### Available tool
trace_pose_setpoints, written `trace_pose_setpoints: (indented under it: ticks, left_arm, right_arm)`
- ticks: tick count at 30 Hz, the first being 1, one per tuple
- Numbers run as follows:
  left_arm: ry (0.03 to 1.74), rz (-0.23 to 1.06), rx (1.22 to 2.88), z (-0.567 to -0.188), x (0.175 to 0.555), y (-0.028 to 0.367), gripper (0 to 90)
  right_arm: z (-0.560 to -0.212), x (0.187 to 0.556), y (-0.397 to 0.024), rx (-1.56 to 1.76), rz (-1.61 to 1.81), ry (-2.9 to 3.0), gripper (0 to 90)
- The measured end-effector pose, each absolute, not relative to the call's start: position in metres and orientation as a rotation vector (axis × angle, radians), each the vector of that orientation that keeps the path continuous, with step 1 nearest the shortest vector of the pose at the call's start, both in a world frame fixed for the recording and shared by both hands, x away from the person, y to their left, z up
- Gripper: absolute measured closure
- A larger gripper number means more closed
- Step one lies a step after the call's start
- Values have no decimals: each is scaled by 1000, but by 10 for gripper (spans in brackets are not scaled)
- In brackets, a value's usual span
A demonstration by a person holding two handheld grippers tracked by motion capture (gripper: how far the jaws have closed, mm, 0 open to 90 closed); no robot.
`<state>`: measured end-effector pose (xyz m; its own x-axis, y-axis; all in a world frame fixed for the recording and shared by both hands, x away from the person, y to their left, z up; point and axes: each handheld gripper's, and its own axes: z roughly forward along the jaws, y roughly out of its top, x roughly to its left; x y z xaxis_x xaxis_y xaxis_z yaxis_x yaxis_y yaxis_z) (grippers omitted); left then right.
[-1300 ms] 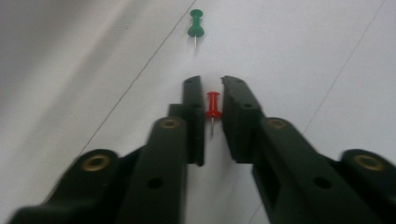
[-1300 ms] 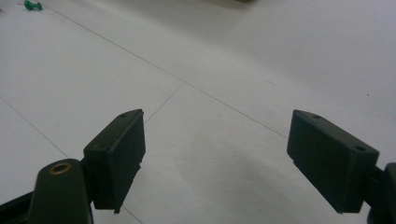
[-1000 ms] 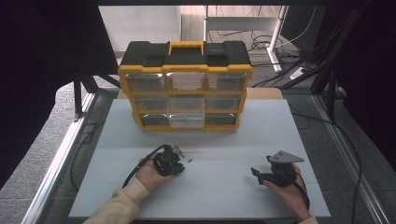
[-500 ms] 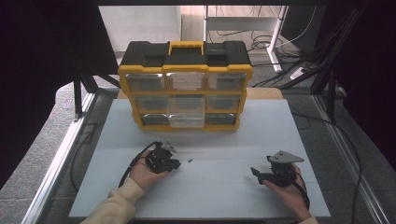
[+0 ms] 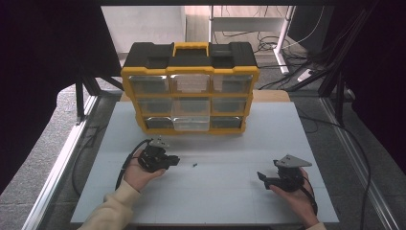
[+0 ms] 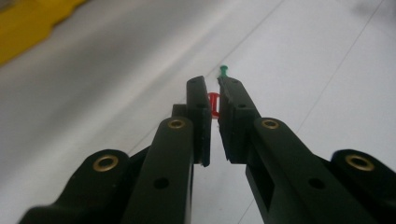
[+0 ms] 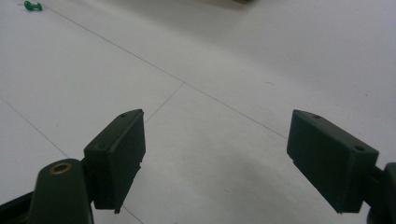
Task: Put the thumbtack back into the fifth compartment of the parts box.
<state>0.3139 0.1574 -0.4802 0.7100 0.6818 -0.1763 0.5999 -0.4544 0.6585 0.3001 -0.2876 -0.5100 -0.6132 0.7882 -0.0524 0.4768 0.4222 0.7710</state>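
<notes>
1. Pins are showing as two: one red pin (image 6: 214,103) and one green pin (image 6: 223,71).
2. The left gripper (image 6: 213,100) is squeezing the red pin between its two jaws, near their tips.
3. The green pin is lying on the white table (image 5: 230,191), just past the tip of the jaw on the right in that gripper's view.
4. The right gripper (image 7: 215,154) is holding its two jaws wide apart with nothing between them.
5. One yellow and black drawer box (image 5: 190,88) is standing beyond both grippers.

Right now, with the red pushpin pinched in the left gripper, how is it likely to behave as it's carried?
The red pushpin looks tiny against the left gripper, so probably very light. It seems hard plastic: likely stiff. Only a sliver sits between the pads, so it could twist or slip. The green pushpin lies on the table; set down, either would probably roll.
</notes>
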Motion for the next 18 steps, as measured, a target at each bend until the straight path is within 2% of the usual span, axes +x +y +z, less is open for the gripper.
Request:
trace_pose_setpoints:
  ticks: [18]
  left_arm:
    - [958,226,2020,-448,308,180,828]
  right_arm:
    - [-510,300,-287,1074,1034,2278,193]
